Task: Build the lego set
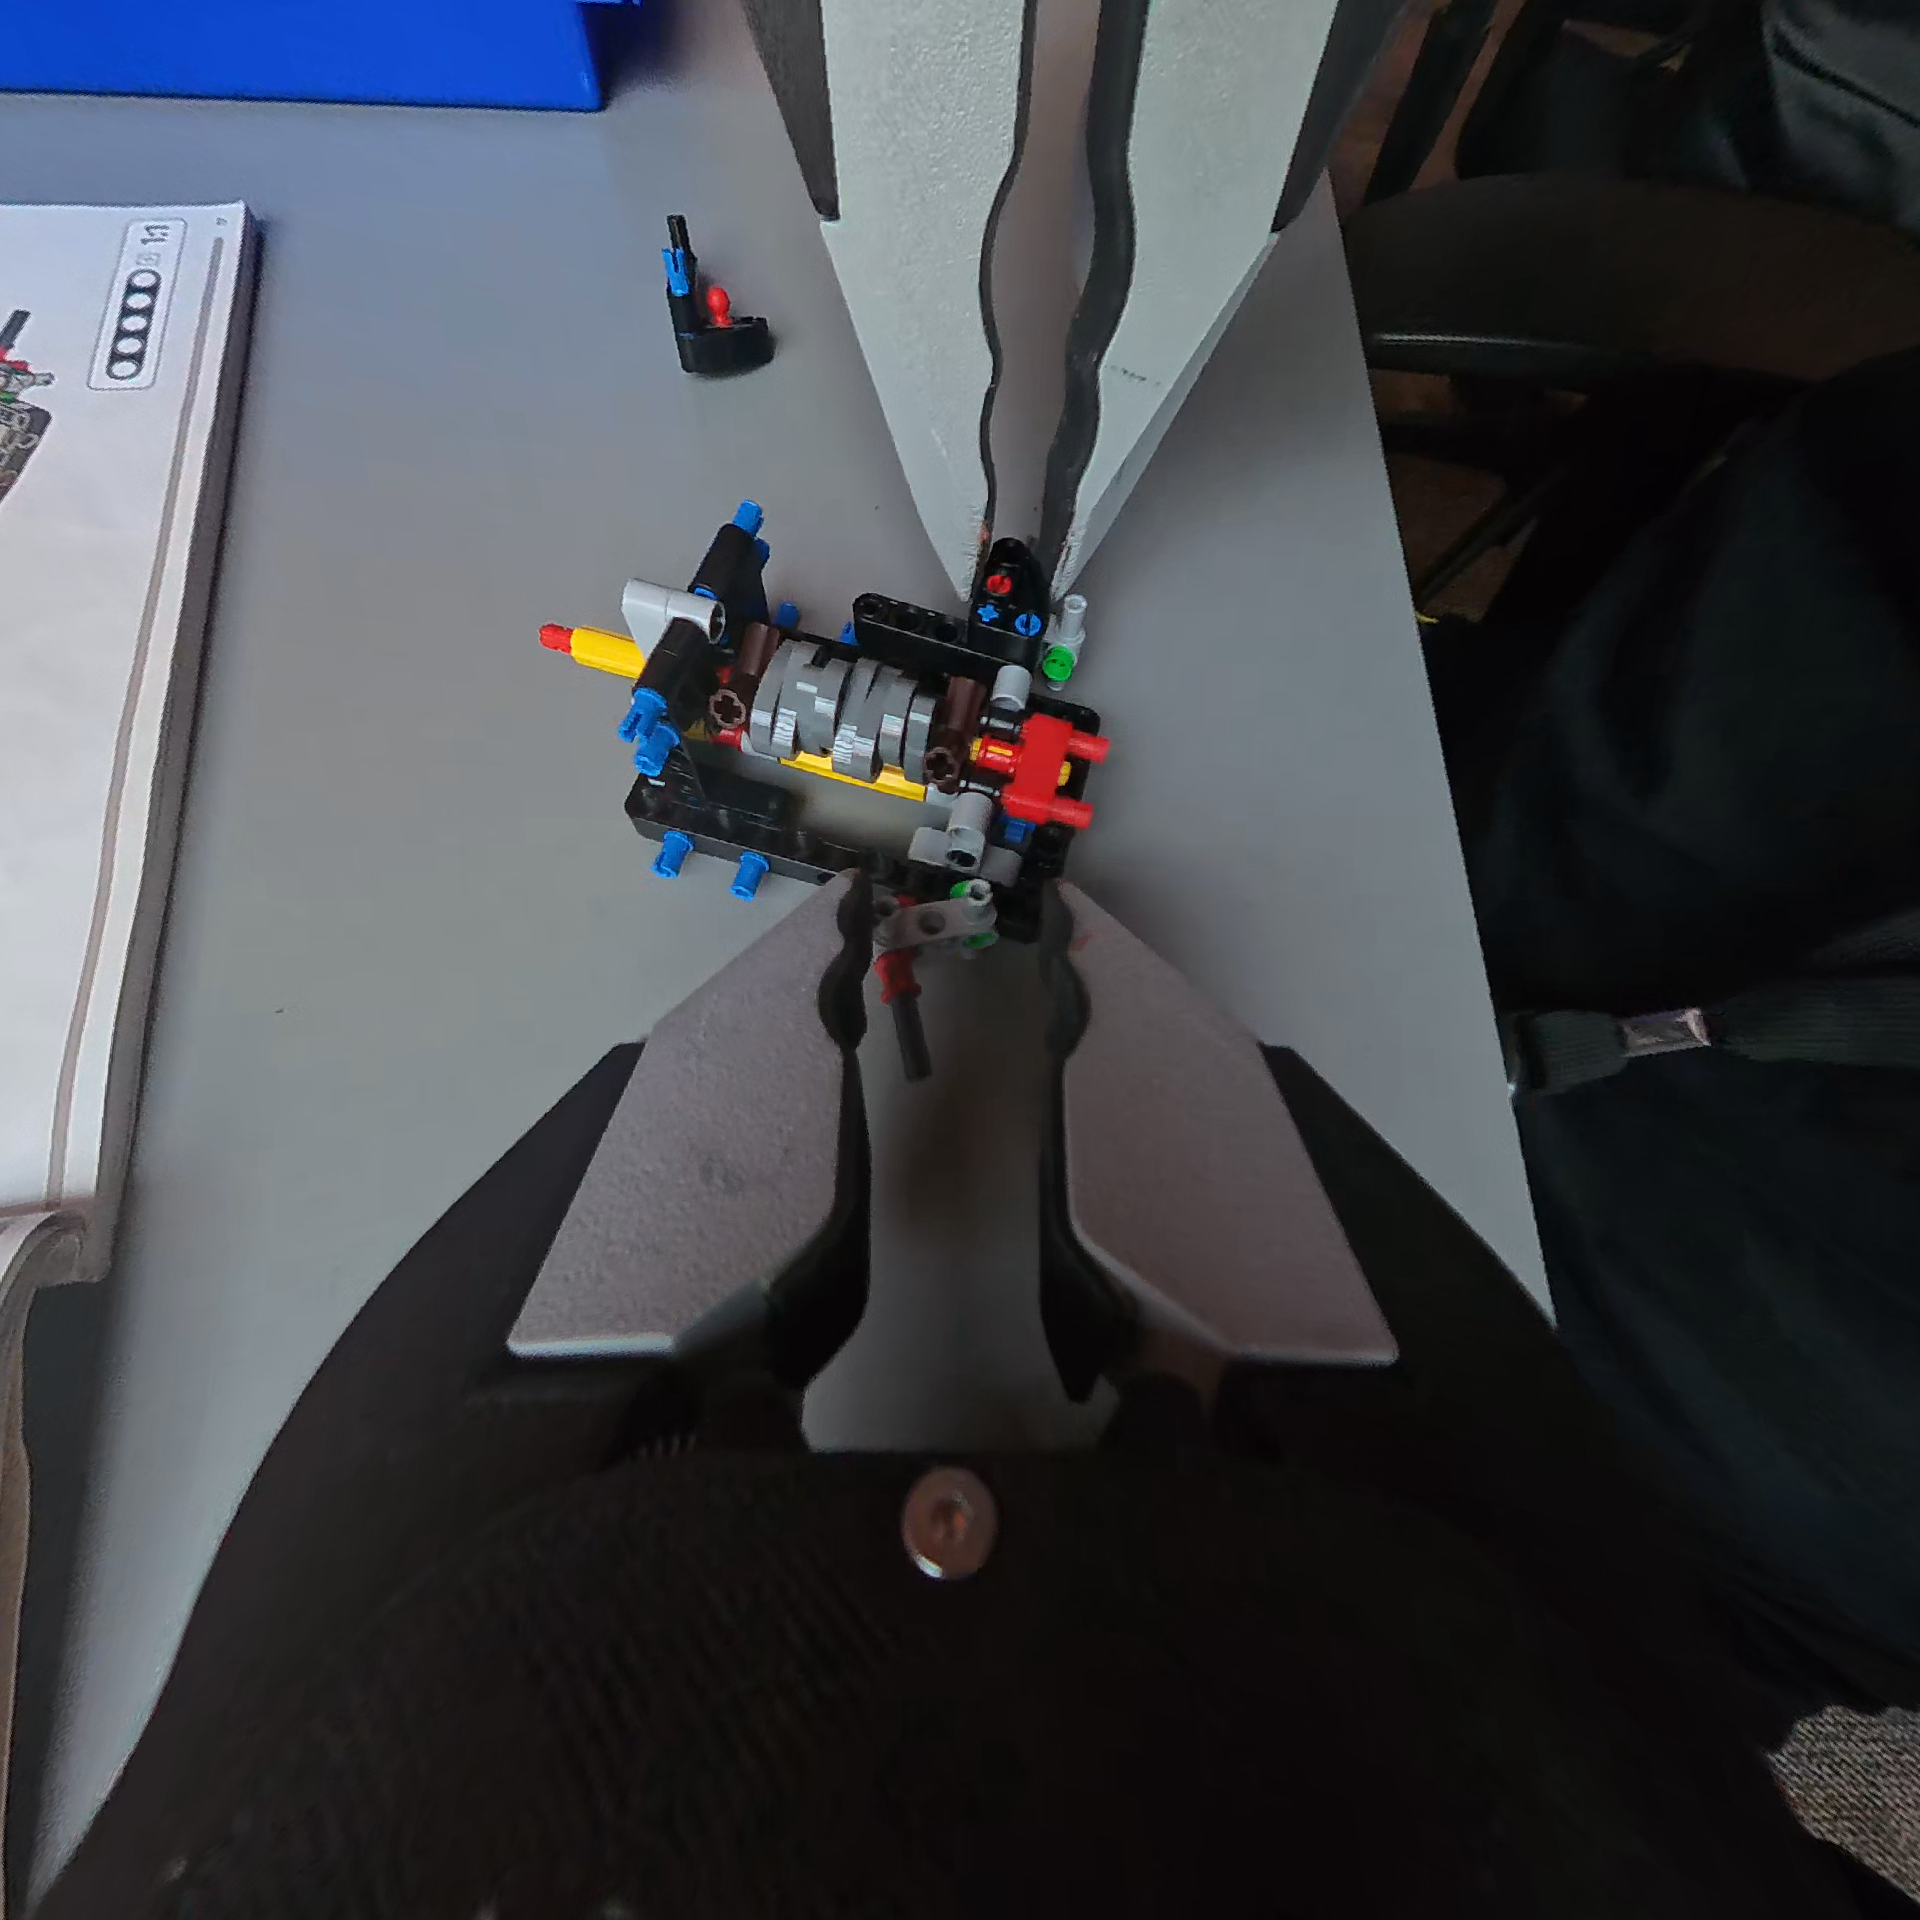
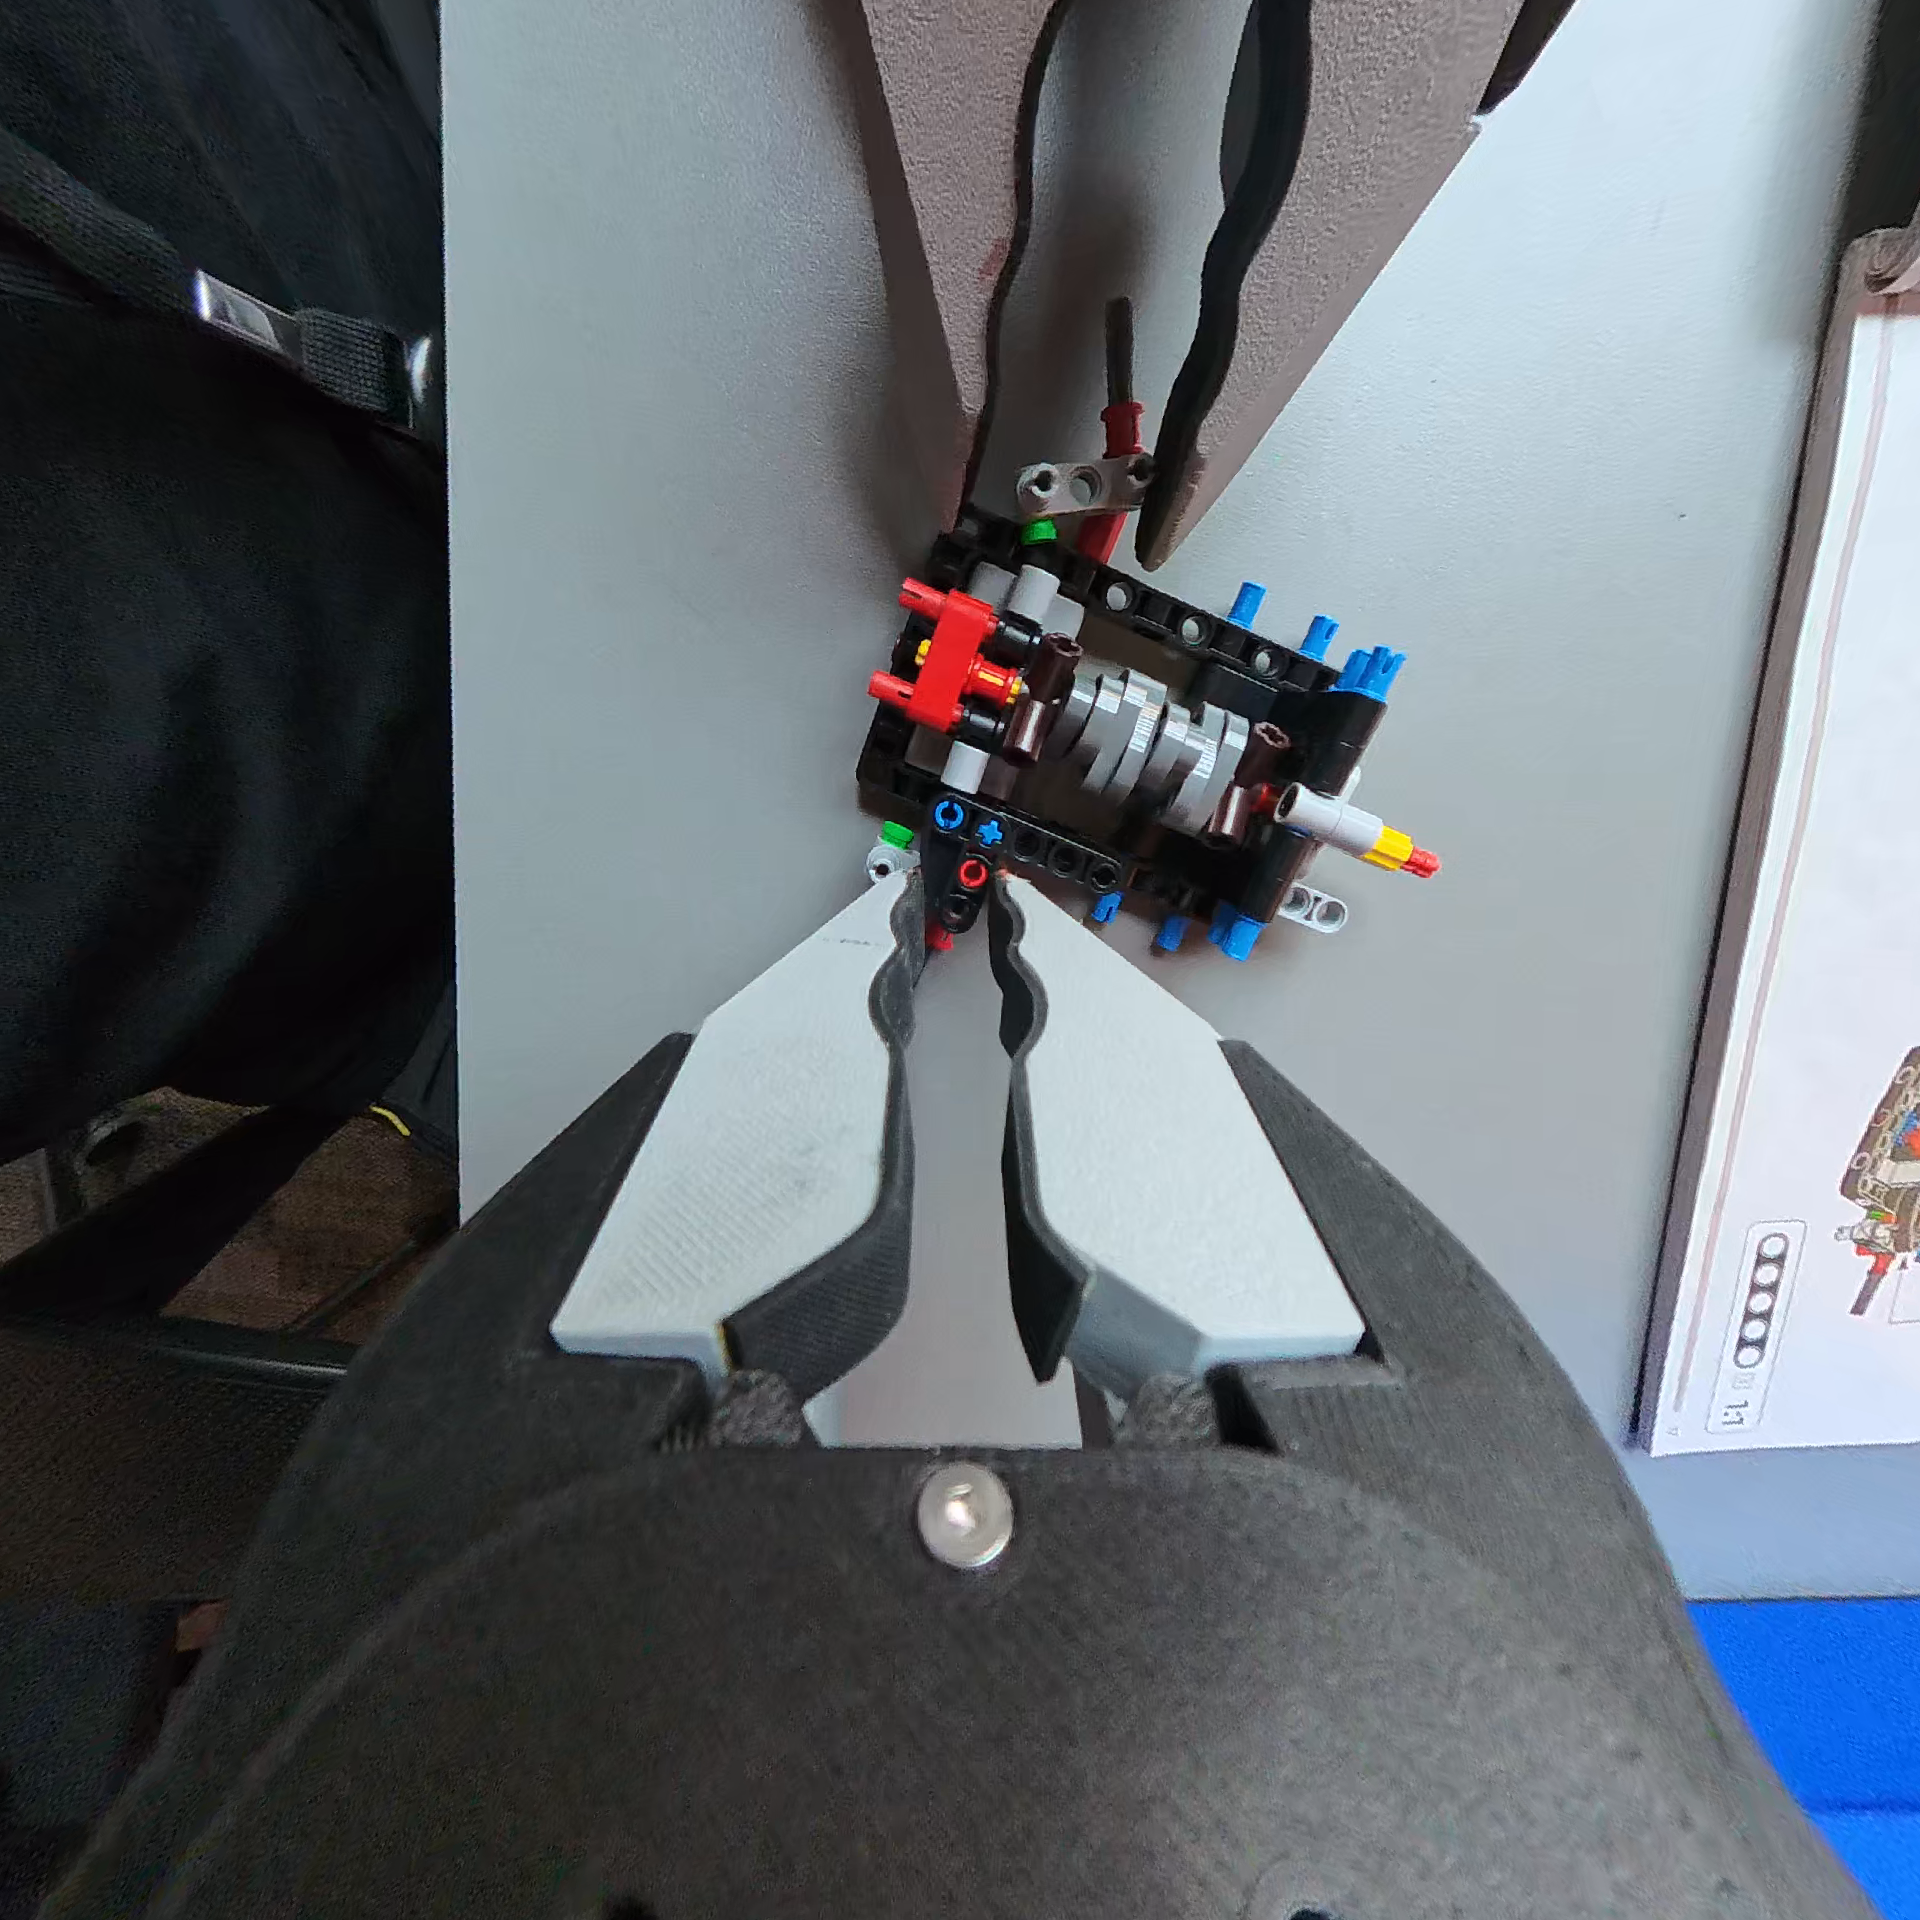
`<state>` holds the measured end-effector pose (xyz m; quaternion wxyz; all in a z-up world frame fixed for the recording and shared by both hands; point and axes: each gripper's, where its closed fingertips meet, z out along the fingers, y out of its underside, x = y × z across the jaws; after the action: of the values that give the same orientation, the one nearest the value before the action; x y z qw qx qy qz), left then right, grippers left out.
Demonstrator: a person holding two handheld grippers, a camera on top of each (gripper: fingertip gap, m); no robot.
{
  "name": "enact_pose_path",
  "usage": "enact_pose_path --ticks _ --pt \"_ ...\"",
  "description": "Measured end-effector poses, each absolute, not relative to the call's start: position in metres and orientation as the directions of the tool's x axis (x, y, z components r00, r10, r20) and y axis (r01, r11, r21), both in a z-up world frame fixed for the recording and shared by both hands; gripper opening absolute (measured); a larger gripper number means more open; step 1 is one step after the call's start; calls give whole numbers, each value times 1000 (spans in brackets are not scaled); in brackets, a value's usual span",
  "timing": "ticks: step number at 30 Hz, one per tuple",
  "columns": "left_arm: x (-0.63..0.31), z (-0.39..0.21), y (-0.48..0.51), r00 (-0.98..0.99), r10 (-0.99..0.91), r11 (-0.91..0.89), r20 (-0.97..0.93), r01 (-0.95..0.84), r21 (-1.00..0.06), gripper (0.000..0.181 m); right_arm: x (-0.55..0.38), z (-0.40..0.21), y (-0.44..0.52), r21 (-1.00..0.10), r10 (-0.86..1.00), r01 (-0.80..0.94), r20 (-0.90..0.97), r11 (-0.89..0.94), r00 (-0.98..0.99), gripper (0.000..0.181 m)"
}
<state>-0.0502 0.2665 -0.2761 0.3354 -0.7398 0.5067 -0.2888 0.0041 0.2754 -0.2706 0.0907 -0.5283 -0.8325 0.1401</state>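
The lego assembly (image 1: 862, 727) sits on the grey worktop (image 1: 416, 623) between the two claws; the left claw (image 1: 951, 904) stands fairly wide around the frame's end by a grey link; the right claw (image 2: 954, 891) is narrowed onto a black angled beam (image 2: 961, 873); a small loose black piece (image 1: 722, 322) lies apart, near the instruction booklet (image 1: 114, 675).
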Motion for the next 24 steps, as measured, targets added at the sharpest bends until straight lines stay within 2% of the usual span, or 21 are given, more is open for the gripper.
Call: enact_pose_path --ticks 16,24 --pt "-49 -277 265 311 -948 -245 71 -567 -787 24 5 -272 275 -392 879 814 -28 429 -477 9" --pt "-48 -278 263 305 -950 -237 64 -575 -783 22 4 -272 273 -314 875 835 -26 453 -484 9"
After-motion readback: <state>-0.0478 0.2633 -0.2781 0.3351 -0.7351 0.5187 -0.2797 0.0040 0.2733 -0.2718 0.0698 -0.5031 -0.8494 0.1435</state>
